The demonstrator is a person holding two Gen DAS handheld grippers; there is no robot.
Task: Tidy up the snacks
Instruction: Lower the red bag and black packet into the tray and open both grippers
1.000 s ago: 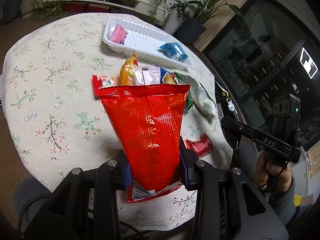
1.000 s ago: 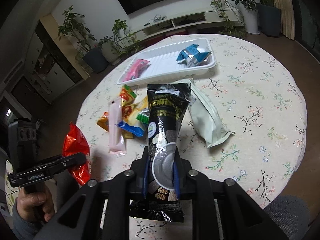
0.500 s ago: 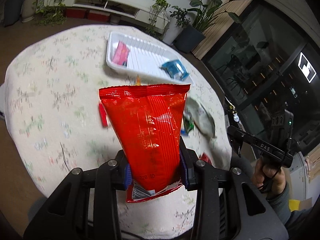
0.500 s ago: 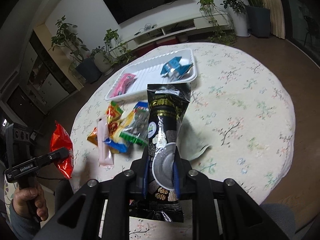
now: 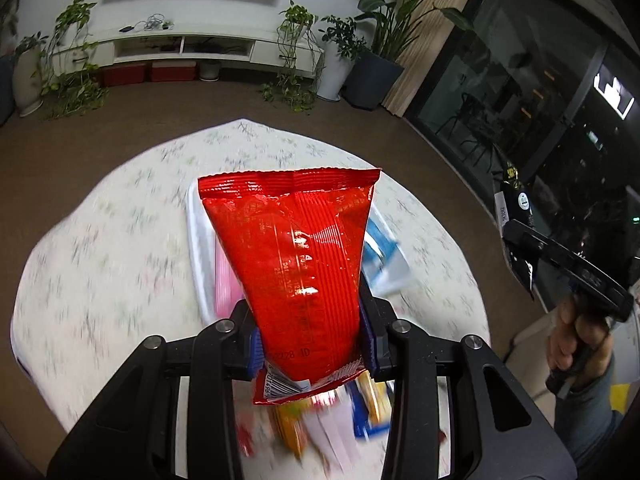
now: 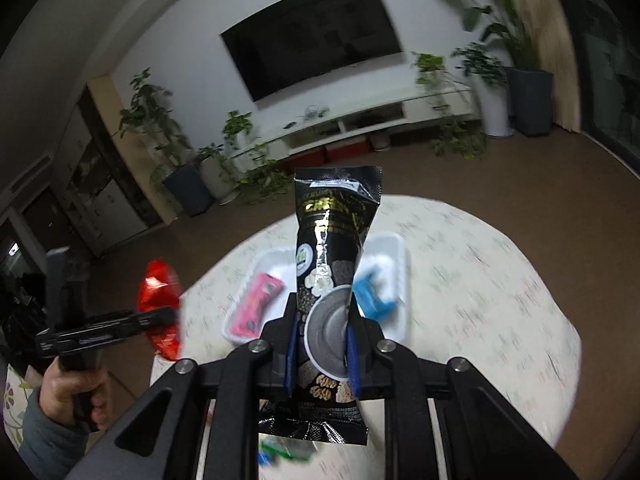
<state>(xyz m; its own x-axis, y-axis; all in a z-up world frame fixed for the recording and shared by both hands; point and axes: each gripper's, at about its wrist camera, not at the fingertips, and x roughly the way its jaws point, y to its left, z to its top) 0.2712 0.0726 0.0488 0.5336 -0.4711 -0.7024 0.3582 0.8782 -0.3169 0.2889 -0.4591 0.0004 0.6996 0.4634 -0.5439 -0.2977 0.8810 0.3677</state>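
- Red snack bag is sitting upright btwn the left gripper fingers, which are clamping its lower part from both sides; bag is hanging in the air above the white tray, blocking most of it.
- Black snack pouch is standing upright in the right gripper, fingers pinching it on both sides near the bottom; it's also held over the tray, roughly mid-tray.
- In the tray: pink packet is lying at the tray's left end, blue packet at its right end, well apart w/ the black pouch in front btwn them.
- Nearer the camera than the tray, a blurred pile of loose snacks is lying on the table, seen under the left gripper; colours yellow, pink, blue, can't tell more.
- Table is round w/ a floral cloth; tray is sitting toward its far side.
- Beyond the tray: brown floor, potted plants, low white TV unit, wall TV.
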